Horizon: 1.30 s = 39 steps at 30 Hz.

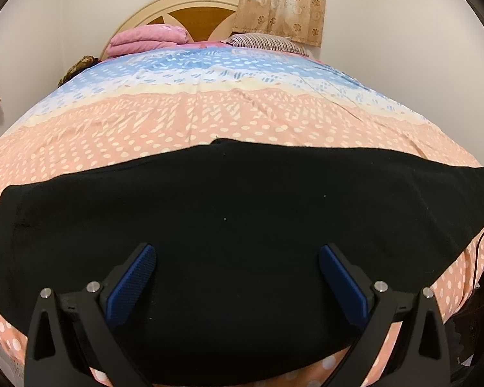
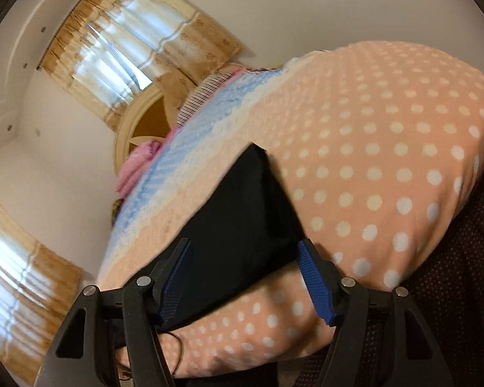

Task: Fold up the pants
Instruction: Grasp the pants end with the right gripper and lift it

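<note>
Black pants (image 1: 235,213) lie flat across the near part of the bed, stretched from left to right. My left gripper (image 1: 237,253) hovers over their near edge, jaws wide apart, blue pads (image 1: 135,282) bare with nothing between them. The right wrist view is rolled sideways and blurred. There the pants' end (image 2: 248,213) shows as a black wedge on the dotted cover. My right gripper (image 2: 243,251) stands open just in front of that end, and its blue pads (image 2: 316,285) do not press on the cloth.
The bed cover (image 1: 209,116) is pink with white dots, turning blue farther back. A folded pink blanket (image 1: 148,37) and a striped pillow (image 1: 267,42) lie by the wooden headboard (image 1: 196,16). Curtains (image 1: 280,3) hang behind. A thin black cable (image 1: 482,242) runs off the bed's right edge.
</note>
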Available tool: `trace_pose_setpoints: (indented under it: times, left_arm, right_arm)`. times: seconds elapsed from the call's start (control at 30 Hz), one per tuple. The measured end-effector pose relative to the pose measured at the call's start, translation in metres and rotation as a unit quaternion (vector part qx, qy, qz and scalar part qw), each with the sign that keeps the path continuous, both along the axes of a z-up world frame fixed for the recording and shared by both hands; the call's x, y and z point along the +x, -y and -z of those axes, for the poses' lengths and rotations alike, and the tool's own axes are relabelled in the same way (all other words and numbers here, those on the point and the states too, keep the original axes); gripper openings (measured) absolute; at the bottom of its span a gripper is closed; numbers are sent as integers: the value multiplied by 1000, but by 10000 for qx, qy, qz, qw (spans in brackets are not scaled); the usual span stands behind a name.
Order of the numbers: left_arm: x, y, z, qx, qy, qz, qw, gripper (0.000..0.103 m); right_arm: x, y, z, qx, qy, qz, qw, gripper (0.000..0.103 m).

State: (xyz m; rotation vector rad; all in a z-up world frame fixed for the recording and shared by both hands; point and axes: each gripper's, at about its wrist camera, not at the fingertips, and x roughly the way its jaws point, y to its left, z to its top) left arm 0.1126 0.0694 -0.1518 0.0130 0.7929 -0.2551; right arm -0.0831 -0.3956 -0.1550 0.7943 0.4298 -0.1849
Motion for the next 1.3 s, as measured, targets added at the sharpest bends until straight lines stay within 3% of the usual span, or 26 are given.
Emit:
trace_pose_setpoints:
  times: [0.13,0.37,0.6,0.7,0.77,0.8,0.83,0.9,1.1,1.3]
  left_arm:
    - [1,-3,2,-17,-4,-8,10000,103]
    - [2,-5,3,-52,-15,-6,10000,103]
    - [2,-6,4,-56,-20,-18,10000,103]
    - [2,-7,2,-43,-21,-17,10000,103]
    - [3,-9,2,-49,-15,-32,10000,103]
    - [3,-11,3,-81,-31,-55,9999,103]
    - [4,-11,4,-99,-38,-66,9999,103]
    - [4,-12,3,-94,-38,-61,9999,103]
    - [4,-13,3,-114,-54,-60,9999,103]
    - [6,-17,1,-188,-63,-115,9997,103]
  right_arm:
    - [0,2,-1,-188,75,267,9994,65]
    - [3,19,1,-185,357,232,9989,65]
    - [17,14,-4,-433,283,-180,9985,65]
    - [18,8,-2,-446,293,-330,9980,56]
    - [23,8,1,-530,131,-275,9981,41]
    - [25,8,3,-544,48,-200,9983,26]
    - [27,10,5,-457,58,-196,9987,17]
    - [26,5,2,-402,237,-271,9985,14]
    - [23,-34,-44,-997,774,-608,9901,13]
    - [48,-99,-89,-1596,1089,-1300,9725,13]
